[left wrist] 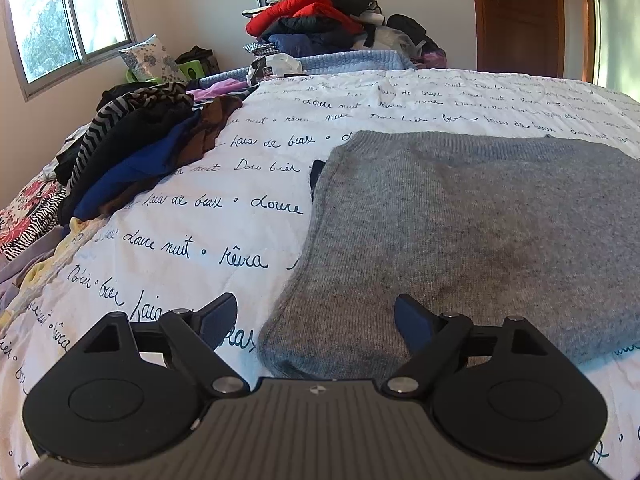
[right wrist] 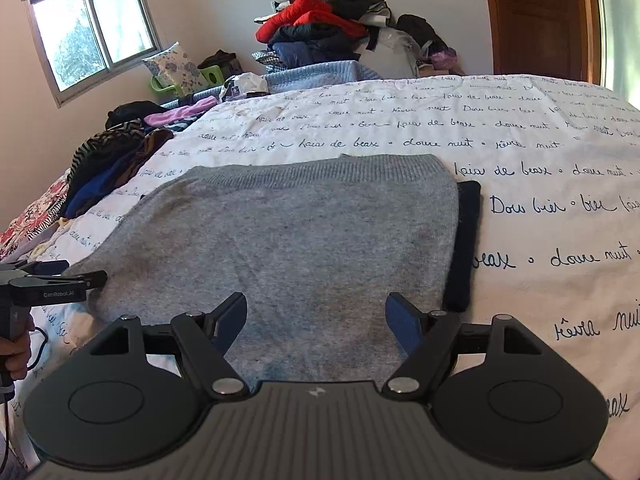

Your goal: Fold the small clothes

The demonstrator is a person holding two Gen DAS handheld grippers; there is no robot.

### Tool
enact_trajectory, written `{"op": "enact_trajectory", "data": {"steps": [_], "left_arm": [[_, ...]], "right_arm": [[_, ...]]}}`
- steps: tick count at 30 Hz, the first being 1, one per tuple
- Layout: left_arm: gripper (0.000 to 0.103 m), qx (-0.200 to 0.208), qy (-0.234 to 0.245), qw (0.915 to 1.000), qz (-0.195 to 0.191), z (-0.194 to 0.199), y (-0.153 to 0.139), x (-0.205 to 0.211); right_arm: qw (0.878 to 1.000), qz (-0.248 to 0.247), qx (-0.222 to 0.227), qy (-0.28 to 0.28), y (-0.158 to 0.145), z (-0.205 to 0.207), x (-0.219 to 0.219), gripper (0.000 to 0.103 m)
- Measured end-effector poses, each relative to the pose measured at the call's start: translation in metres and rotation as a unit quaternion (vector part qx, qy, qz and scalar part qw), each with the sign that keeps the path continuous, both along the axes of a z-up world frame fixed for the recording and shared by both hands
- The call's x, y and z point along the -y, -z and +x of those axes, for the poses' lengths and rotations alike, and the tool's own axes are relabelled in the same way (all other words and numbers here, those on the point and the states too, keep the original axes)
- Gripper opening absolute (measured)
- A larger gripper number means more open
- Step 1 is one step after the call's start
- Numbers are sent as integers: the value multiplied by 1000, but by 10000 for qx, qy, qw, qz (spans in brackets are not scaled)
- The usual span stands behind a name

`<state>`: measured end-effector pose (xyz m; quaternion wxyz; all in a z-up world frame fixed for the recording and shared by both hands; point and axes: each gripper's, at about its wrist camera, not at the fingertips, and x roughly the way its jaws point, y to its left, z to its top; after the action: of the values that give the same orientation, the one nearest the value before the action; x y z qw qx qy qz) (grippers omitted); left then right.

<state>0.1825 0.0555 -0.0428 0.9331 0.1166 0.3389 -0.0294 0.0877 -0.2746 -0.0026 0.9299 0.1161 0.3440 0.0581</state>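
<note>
A folded grey knit garment (left wrist: 480, 232) lies flat on the white bedspread with blue script (left wrist: 224, 184). It also shows in the right wrist view (right wrist: 288, 240), with a dark garment (right wrist: 466, 240) sticking out from under its right edge. My left gripper (left wrist: 316, 312) is open and empty, just above the garment's near left corner. My right gripper (right wrist: 316, 312) is open and empty over the garment's near edge. The left gripper also shows from the side in the right wrist view (right wrist: 94, 276), at the garment's left corner.
A heap of unfolded clothes (left wrist: 136, 152) lies at the bed's left edge. A tall pile of clothes (left wrist: 320, 20) stands beyond the far side of the bed. A window (left wrist: 68, 20) is at the left and a wooden door (left wrist: 520, 16) at the right.
</note>
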Motion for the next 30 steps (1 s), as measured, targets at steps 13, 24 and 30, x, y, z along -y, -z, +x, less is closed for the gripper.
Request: {"op": "enact_trajectory", "data": {"steps": [13, 24, 30], "left_arm": [[89, 49, -62, 10000, -13, -5, 3, -5], [89, 253, -79, 9996, -100, 6, -20, -20], [89, -30, -110, 9960, -881, 49, -34, -36]], "right_arm": [[9983, -400, -385, 190, 26, -3, 4, 77], [9976, -520, 146, -432, -1, -6, -50, 77], [9865, -1064, 418, -1176, -1, -2, -116, 77]]}}
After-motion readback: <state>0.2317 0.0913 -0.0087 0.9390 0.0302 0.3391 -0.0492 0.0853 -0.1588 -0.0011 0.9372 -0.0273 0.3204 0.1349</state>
